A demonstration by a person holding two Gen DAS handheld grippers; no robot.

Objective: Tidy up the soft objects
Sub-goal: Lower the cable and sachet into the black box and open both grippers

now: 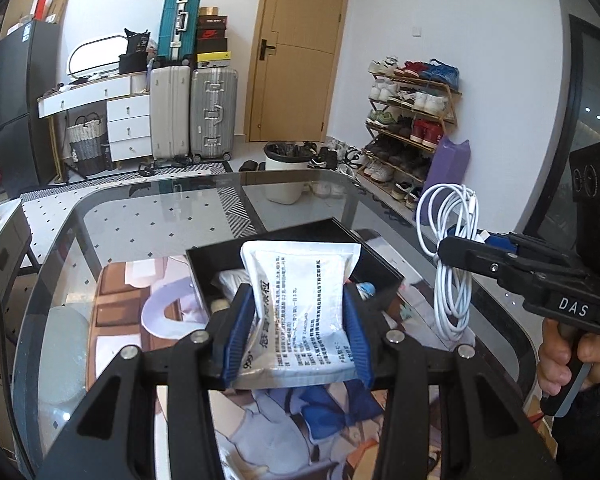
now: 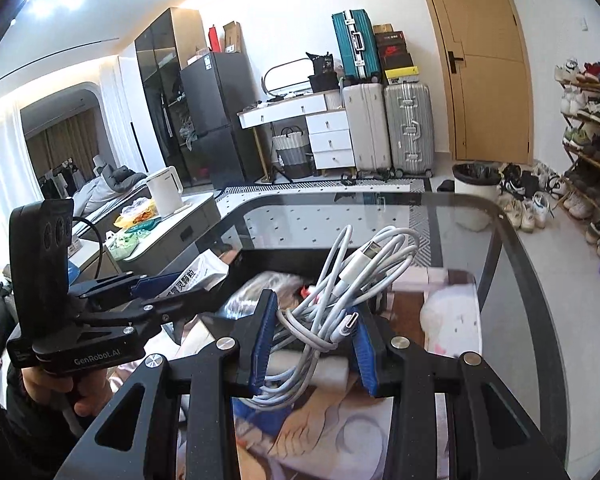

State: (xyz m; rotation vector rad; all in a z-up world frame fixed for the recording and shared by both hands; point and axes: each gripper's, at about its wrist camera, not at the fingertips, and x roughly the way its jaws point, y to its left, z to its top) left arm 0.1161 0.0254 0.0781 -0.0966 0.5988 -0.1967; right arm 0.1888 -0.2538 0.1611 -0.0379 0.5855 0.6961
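White plastic crinkles between the blue pads of my left tool (image 1: 298,334), which is clamped across the middle of a flat printed pouch (image 1: 304,300) so that the soft pack stays stiff enough to steer; I hold it raised, its far end hanging over the near wall of the black box (image 1: 376,258), which I judge to be where it belongs. My right tool (image 2: 314,338) is closed on a coiled white cable (image 2: 340,300), pinched through the bundle so the loops cannot spill apart, and it hangs in the air to the right of the box, with its 2 plugs pointing up and away from me. Both things are off the table (image 1: 148,216), a glass top with a picture mat (image 1: 140,300) lying under the box. That box already holds other soft packets, a crumpled white one and something with a red bit, so free room inside looks tight, and I think 1 item should go down before the other. My 2 tools sit near each other at the box mouth and could get in each other's way. Beyond the table stand suitcases (image 1: 194,112), a bin (image 1: 286,170) and a shoe rack (image 1: 412,120), all well apart from my work.
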